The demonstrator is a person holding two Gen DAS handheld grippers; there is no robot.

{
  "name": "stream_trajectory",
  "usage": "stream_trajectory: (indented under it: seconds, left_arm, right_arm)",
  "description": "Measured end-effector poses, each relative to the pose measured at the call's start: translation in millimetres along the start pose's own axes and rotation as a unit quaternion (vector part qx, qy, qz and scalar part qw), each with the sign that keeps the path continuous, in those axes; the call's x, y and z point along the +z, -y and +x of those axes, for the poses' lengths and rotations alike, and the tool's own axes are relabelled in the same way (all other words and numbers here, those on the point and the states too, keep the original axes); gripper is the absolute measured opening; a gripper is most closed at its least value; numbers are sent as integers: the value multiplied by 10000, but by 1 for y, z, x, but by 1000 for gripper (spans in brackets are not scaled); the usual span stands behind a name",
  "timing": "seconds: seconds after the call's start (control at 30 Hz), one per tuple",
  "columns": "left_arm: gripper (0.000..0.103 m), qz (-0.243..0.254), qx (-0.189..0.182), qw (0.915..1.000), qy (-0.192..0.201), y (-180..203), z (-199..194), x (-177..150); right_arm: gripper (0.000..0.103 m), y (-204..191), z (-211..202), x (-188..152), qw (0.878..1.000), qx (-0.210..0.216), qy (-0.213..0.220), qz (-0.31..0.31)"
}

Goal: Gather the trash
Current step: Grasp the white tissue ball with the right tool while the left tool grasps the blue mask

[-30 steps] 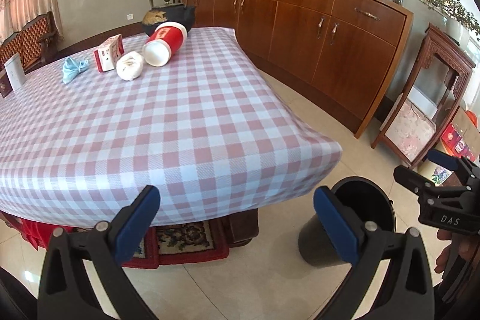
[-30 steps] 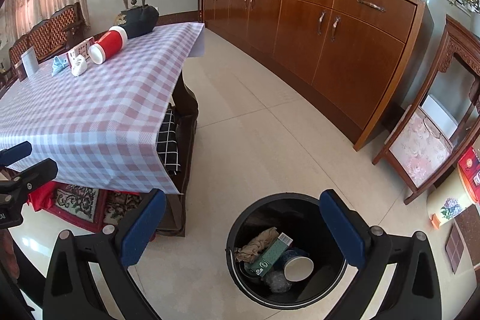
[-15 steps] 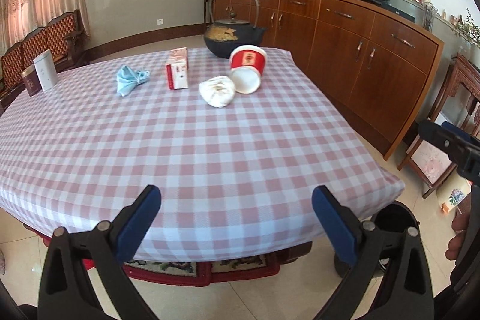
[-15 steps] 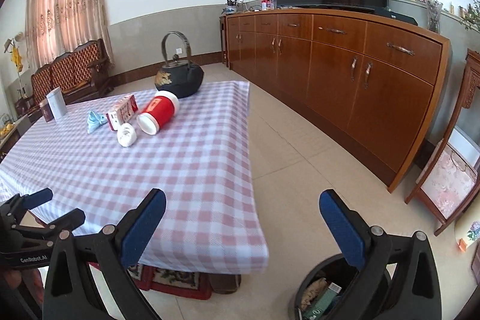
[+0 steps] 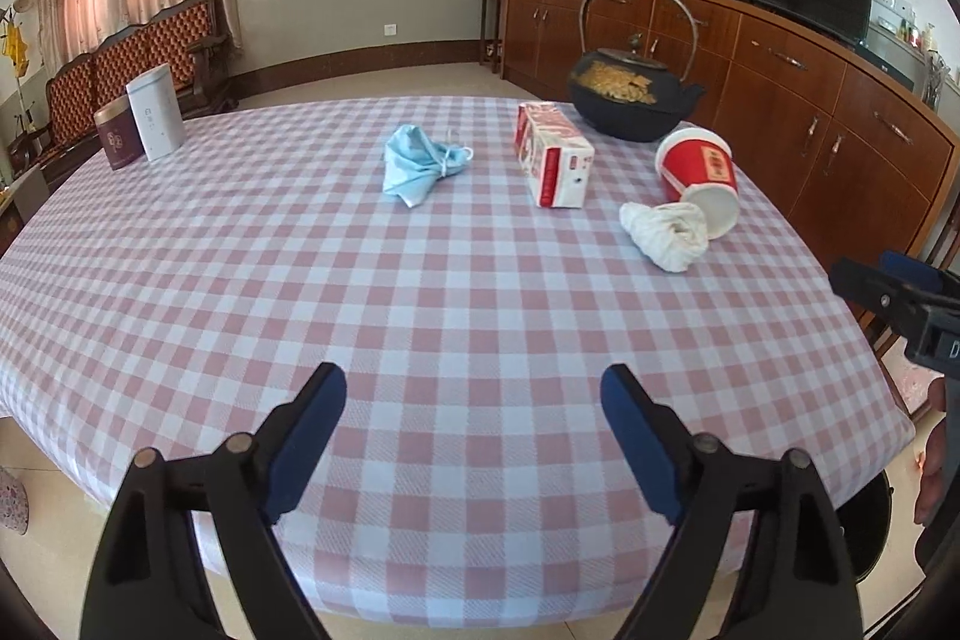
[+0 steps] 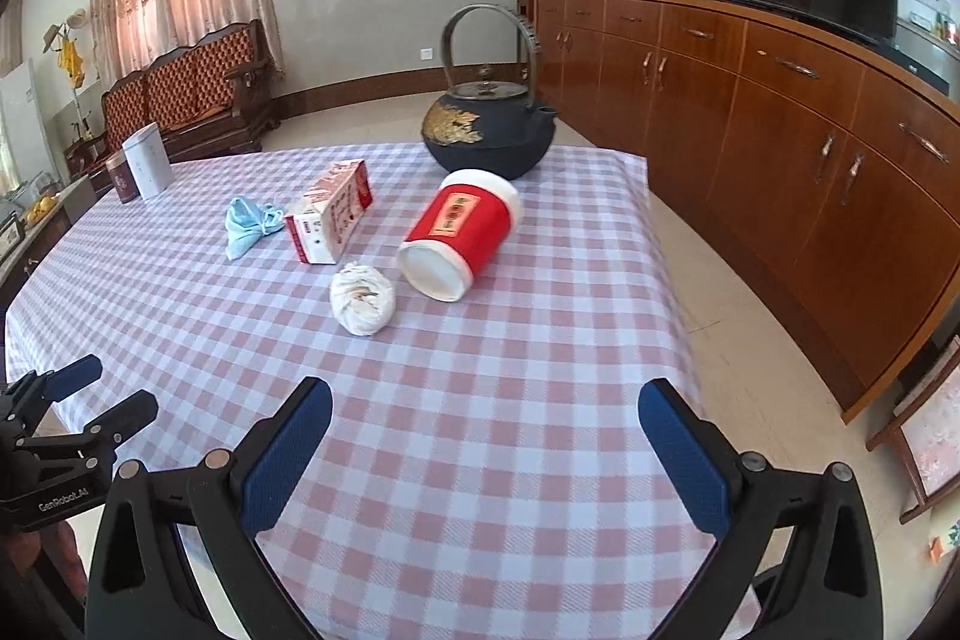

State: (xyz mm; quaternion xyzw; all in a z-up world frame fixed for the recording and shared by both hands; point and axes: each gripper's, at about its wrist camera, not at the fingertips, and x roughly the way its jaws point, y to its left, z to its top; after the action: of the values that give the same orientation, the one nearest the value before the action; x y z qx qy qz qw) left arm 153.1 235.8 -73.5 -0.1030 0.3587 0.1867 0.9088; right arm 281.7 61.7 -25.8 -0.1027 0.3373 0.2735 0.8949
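Left claw [image 5: 474, 436]: jaws wide, holding nothing, over near tabletop [image 5: 420, 316] edge
Right claw [image 6: 486, 454]: same, empty
Trash: tissue [image 6: 362, 302], cup [image 6: 459, 232], carton [image 6: 330, 219], mask [image 6: 247, 223] grouped at far side

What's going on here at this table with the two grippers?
A person is clearing trash with a gripper in each hand. The left gripper and right gripper are both open and empty, above the near edge of the checkered table. A crumpled tissue, tipped red cup, carton and blue mask lie farther back, untouched.
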Motion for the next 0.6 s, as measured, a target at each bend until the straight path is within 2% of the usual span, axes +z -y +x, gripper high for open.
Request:
stream_trajectory:
  seconds: [0.07,0.13,0.17,0.4,0.47,0.53,0.6]
  left_arm:
    - [87,-34,4,10000,-28,-9,6,2]
    - [87,-77,23,10000,-44,-16,12,4]
    - [87,-93,27,9999,-63,-19,16,5]
    - [87,-134,-40,9998,-150,-32,43,26]
    - [85,-108,-41,9998,-180,-33,51,34]
    - [84,-110,-84,9997,-211,-34,57,40]
    - [83,-99,-106,9996,-231,-33,62,45]
  right_arm:
    - [100,-17,19,6,9999,103,-90,-103]
    - [84,-32,40,12,9993,259,-218,-150]
    - [81,-37,49,14,9990,306,-273,-157]
    - [78,-51,106,29,9975,310,-627,-90]
    - [67,-52,117,34,9969,353,-695,-52]
    - [43,-53,127,38,9963,378,-776,-33]
    - [40,-55,135,41,9954,465,-841,-40]
